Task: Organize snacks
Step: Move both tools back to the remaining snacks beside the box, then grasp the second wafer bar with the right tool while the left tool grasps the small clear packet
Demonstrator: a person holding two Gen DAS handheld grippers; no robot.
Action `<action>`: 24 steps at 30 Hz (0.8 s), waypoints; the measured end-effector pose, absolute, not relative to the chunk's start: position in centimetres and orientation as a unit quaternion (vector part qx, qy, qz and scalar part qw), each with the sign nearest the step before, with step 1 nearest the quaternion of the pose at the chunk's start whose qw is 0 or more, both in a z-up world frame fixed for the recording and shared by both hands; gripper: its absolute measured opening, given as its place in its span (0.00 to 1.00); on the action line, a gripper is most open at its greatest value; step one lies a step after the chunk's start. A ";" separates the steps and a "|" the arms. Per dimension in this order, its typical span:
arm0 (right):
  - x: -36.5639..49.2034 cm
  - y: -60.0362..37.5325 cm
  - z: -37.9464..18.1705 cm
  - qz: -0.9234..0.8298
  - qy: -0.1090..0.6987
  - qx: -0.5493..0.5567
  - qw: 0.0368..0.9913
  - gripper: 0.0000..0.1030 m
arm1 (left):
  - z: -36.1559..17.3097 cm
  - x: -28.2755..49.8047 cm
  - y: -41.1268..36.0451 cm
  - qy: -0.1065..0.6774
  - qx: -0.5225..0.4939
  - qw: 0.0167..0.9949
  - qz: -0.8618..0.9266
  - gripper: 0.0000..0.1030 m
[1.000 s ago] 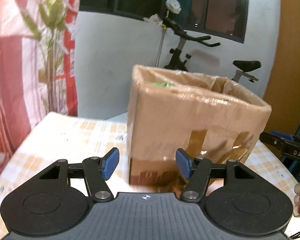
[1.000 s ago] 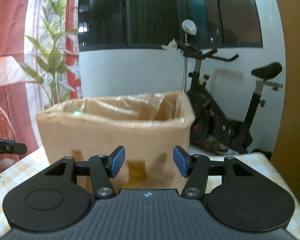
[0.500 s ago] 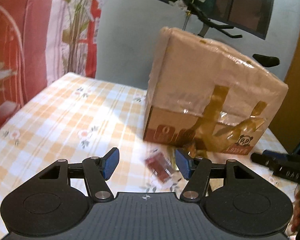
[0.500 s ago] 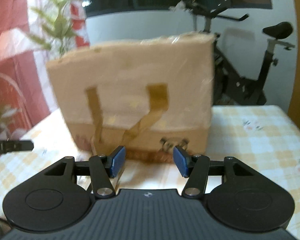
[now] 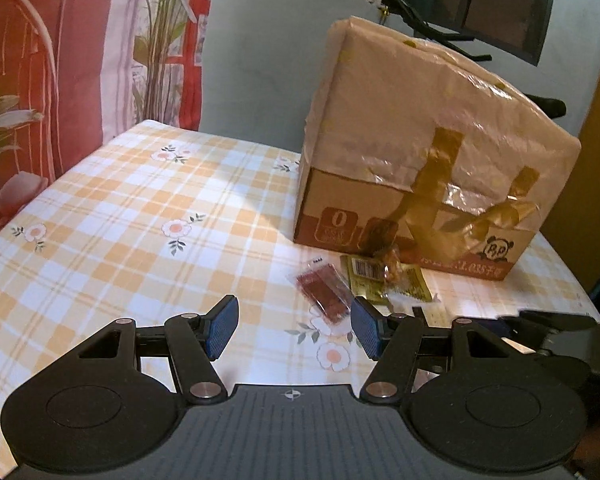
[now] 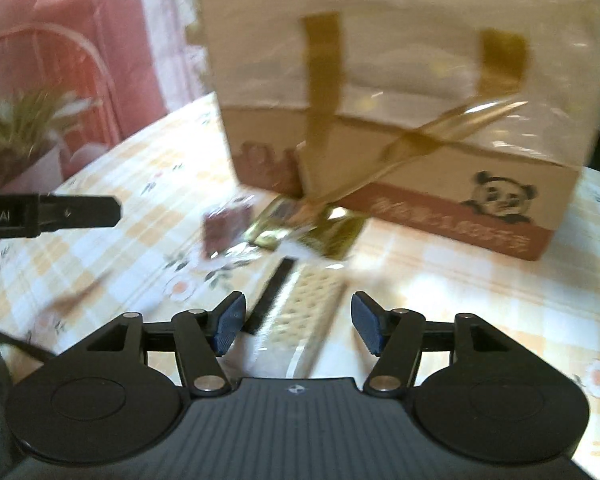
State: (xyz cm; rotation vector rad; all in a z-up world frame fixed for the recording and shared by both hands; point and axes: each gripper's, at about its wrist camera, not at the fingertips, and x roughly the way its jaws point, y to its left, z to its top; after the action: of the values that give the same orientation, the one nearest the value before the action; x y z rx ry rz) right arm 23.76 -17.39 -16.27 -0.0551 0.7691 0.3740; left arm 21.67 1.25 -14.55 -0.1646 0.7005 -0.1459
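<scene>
Two grippers hang low over a table (image 5: 112,216) spread with an orange-and-white checked cloth printed with small flowers. Toward the far side stands a cardboard box (image 5: 428,168) with a panda printed near its lower corner, its upper part wrapped in clear plastic and crossed by strips of brownish tape.

Three snacks lie on the cloth just in front of the box. A red sachet (image 5: 324,292) lies flat, nearest the left gripper (image 5: 293,327). It sits a little ahead of the blue pads and toward the right-hand one, close to that tip but not between the pads. The left gripper's jaws stand apart with only cloth between them. A gold packet (image 5: 384,280) lies just beside the sachet on its right, and a small amber-wrapped candy (image 5: 392,268) rests on the packet, close against the foot of the box.

From the right gripper (image 6: 298,328), whose view is blurred, the red sachet (image 6: 226,228) and the gold packet (image 6: 300,224) show further ahead, near the box (image 6: 400,92). Directly before this gripper a pale cracker pack (image 6: 308,320), dotted like a biscuit with a dark stripe along one side, lies on the table (image 6: 480,292). Its near end reaches in between the blue pads, which do not touch it. The right jaws are opening. The left gripper's finger (image 6: 76,210) pokes in from the left edge of this view.
</scene>
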 end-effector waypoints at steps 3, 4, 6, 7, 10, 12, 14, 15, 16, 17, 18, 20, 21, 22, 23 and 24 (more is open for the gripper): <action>24.4 -16.3 -16.8 0.183 0.378 -0.051 0.906 0.68 | -14.7 21.5 1.2 0.344 -0.079 0.933 -0.073 0.62; 24.5 -16.0 -17.0 0.181 0.377 -0.058 0.906 0.69 | -14.7 21.5 1.2 0.344 -0.079 0.933 -0.073 0.62; 24.6 -15.9 -17.4 0.177 0.376 -0.068 0.907 0.67 | -14.7 21.5 1.3 0.346 -0.080 0.932 -0.072 0.62; 24.5 -16.0 -17.5 0.176 0.377 -0.070 0.907 0.63 | -14.8 21.5 1.4 0.347 -0.081 0.932 -0.071 0.62; 23.8 -17.0 -17.5 0.183 0.368 -0.067 0.909 0.56 | -15.0 21.6 1.5 0.353 -0.085 0.929 -0.068 0.62; 23.0 -18.2 -17.3 0.184 0.360 -0.058 0.913 0.54 | -15.1 21.7 1.4 0.356 -0.086 0.928 -0.068 0.62; 22.4 -19.4 -17.3 0.170 0.356 -0.050 0.917 0.53 | -15.3 21.9 1.2 0.361 -0.087 0.926 -0.073 0.62; 22.0 -20.1 -17.3 0.160 0.352 -0.052 0.921 0.53 | -15.4 21.9 1.1 0.364 -0.086 0.924 -0.075 0.62; 21.6 -20.6 -17.2 0.148 0.344 -0.061 0.925 0.53 | -15.5 22.0 1.0 0.366 -0.084 0.924 -0.077 0.62; 21.2 -21.2 -17.2 0.136 0.336 -0.071 0.929 0.53 | -15.6 22.0 0.9 0.367 -0.082 0.923 -0.079 0.62; 20.9 -21.8 -17.1 0.125 0.331 -0.070 0.933 0.53 | -15.7 22.1 0.7 0.371 -0.080 0.922 -0.081 0.62; 20.7 -23.1 -17.1 0.105 0.325 -0.061 0.938 0.53 | -16.0 22.2 0.6 0.379 -0.077 0.918 -0.084 0.61; 20.6 -23.6 -17.1 0.095 0.322 -0.057 0.940 0.53 | -16.2 22.3 0.5 0.383 -0.074 0.917 -0.084 0.61; 20.5 -24.1 -17.2 0.086 0.321 -0.053 0.942 0.53 | -16.2 22.4 0.4 0.386 -0.072 0.916 -0.084 0.60; 20.5 -24.6 -17.4 0.076 0.322 -0.045 0.943 0.53 | -16.2 22.4 0.4 0.388 -0.070 0.915 -0.084 0.60; 20.5 -25.0 -17.5 0.071 0.324 -0.035 0.943 0.53 | -16.2 22.6 0.3 0.389 -0.068 0.915 -0.084 0.60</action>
State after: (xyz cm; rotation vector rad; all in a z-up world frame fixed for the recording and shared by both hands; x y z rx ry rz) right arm 20.45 -24.97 -17.50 -0.0716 0.6597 0.1445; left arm 22.59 0.35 -16.20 -0.1409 0.8014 -0.1729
